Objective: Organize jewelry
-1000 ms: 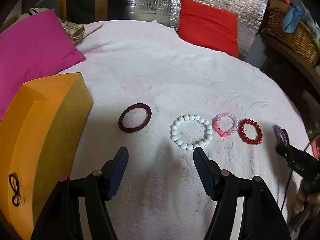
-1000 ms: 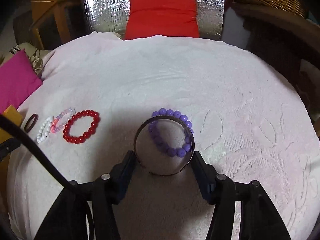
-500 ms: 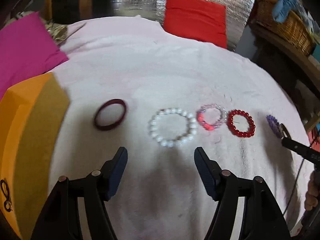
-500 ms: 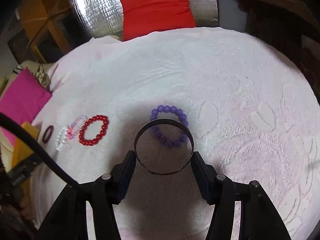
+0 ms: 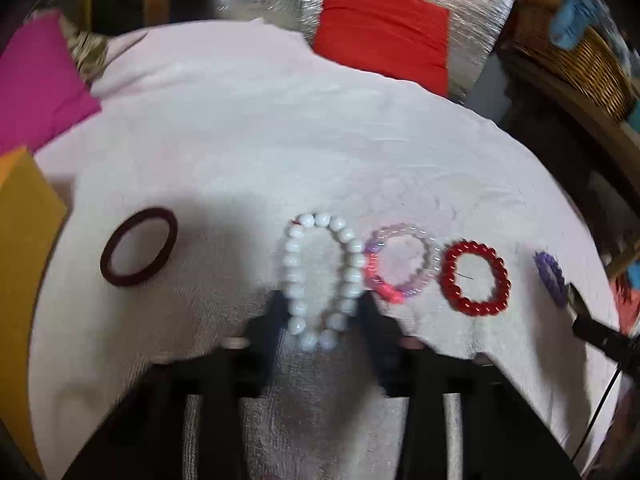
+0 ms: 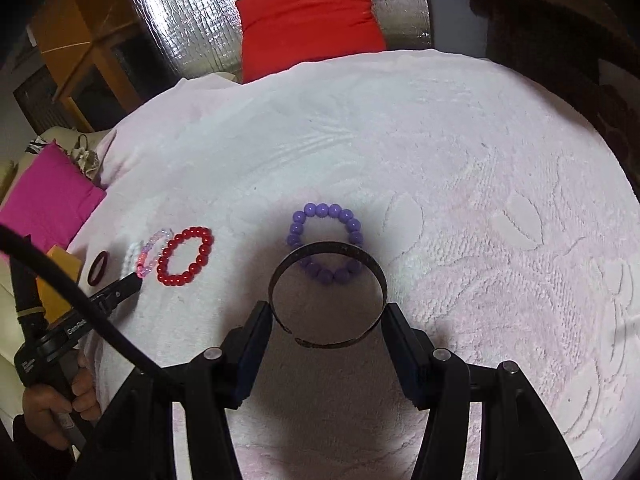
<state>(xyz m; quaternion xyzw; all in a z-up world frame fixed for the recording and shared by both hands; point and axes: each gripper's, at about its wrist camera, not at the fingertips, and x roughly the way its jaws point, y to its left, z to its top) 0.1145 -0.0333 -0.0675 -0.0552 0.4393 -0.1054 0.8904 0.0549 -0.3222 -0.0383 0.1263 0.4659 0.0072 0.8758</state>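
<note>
In the left wrist view my left gripper (image 5: 320,316) has closed on the white bead bracelet (image 5: 298,248), squeezing it into a narrow oval on the white towel (image 5: 280,128). To its left lies a dark maroon ring bangle (image 5: 138,247); to its right a pink-and-clear bead bracelet (image 5: 402,262), a red bead bracelet (image 5: 476,278) and a purple bead bracelet (image 5: 551,278). In the right wrist view my right gripper (image 6: 327,320) is shut on a dark metal cuff bangle (image 6: 328,252), held just in front of the purple bead bracelet (image 6: 324,212). The red bracelet (image 6: 186,256) lies left of it.
An orange box (image 5: 24,248) stands at the left edge. A pink cushion (image 5: 36,80) and a red cushion (image 5: 384,28) lie at the back, a wicker basket (image 5: 576,60) at the right. The left gripper (image 6: 120,288) shows in the right wrist view.
My left gripper moved forward and right and closed around the white bead bracelet, squeezing it narrow. My right gripper kept hold of the metal cuff with little movement.
</note>
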